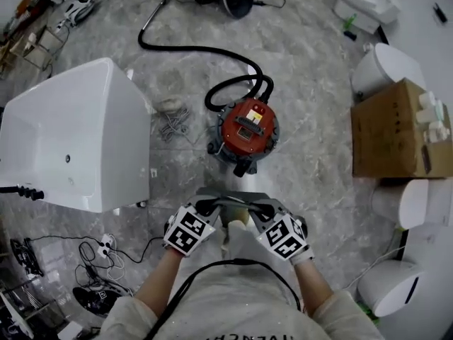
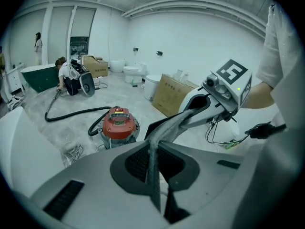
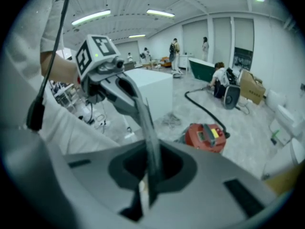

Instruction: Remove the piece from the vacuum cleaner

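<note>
Low centre of the head view: left gripper (image 1: 216, 205) and right gripper (image 1: 256, 205), held close to the body, tips angled in toward each other and nearly meeting. In the left gripper view, jaws pressed together into one thin edge, nothing gripped between them. Same in the right gripper view. Across each of these two views, the other gripper's marker cube and arm, leaning in from the upper part of the frame.

Just above the grippers in the head view, apart from both, on the marbled floor: the red vacuum cleaner (image 1: 248, 127), upright. Black hose (image 1: 185, 47) plugged in at its upper edge, looping once, then running off toward the upper left.

Only from the head view:
- white bathtub (image 1: 71, 140) at left, with a small dark fitting on its inner wall
- grey cable tangle (image 1: 170, 123) between tub and vacuum cleaner
- cardboard box (image 1: 389, 133) at right, with white bottles (image 1: 433, 119) standing along its right side

Only from the gripper views:
- a crouching person (image 2: 63, 72) at the hose's far end, beside a green tub (image 2: 40, 78)
- several standing people (image 3: 175, 46) far back in the right gripper view
</note>
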Tool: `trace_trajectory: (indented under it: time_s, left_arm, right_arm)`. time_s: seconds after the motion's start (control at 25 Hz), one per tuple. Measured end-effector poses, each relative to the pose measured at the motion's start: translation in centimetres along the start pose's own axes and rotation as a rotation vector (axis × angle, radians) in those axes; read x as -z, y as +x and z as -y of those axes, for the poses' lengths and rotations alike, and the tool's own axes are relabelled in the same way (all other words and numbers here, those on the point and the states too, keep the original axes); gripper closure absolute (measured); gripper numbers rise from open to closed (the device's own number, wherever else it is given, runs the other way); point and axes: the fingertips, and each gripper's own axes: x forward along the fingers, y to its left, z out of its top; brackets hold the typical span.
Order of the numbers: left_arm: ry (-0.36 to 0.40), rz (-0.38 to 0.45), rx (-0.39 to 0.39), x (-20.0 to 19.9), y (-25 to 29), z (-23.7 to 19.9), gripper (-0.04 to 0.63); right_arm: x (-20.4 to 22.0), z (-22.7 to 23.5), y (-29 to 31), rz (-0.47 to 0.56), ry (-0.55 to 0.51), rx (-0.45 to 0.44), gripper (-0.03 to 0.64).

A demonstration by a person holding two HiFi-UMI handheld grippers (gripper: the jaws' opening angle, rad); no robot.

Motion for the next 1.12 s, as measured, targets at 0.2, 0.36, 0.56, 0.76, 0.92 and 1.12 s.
trace_trajectory:
  time_s: [0.2,0.36,0.56,0.76,0.92,1.12]
  left_arm:
    - [-0.019,0.042,0.008,-3.1,-2.8,1.2,0.563]
    - [-0.04,0.063,0.033,-4.4,-5.4,1.8,0.563]
    - [-0.112,0.11,0.118,-6.2,-8.1,3.1,0.563]
    - [-0.121,0.14,0.16,-7.8,-10.4,3.7,0.563]
    - [-0.089,0.13,0.2,-8.6,-11.7,4.7,0.563]
    - [-0.046,0.125,0.237,-9.9,-13.3,5.6,0.563]
  right_arm:
    - [-2.6,-0.3,-3.6,0.038,-0.015,-0.022,0.588]
    - [-4.9,-1.0,-5.6,0.062,-0.045,-0.035,0.588]
    - [-7.3,-1.4,-8.2,0.106,-0.065,-0.029,0.588]
    - [-9.1,-2.2,-10.3,0.126,-0.075,-0.055,0.588]
    - [-9.6,-2.9,-12.0,0.128,-0.064,-0.082,0.588]
    - [-10.5,-3.6,-13.7,0.148,-0.049,-0.11,0.588]
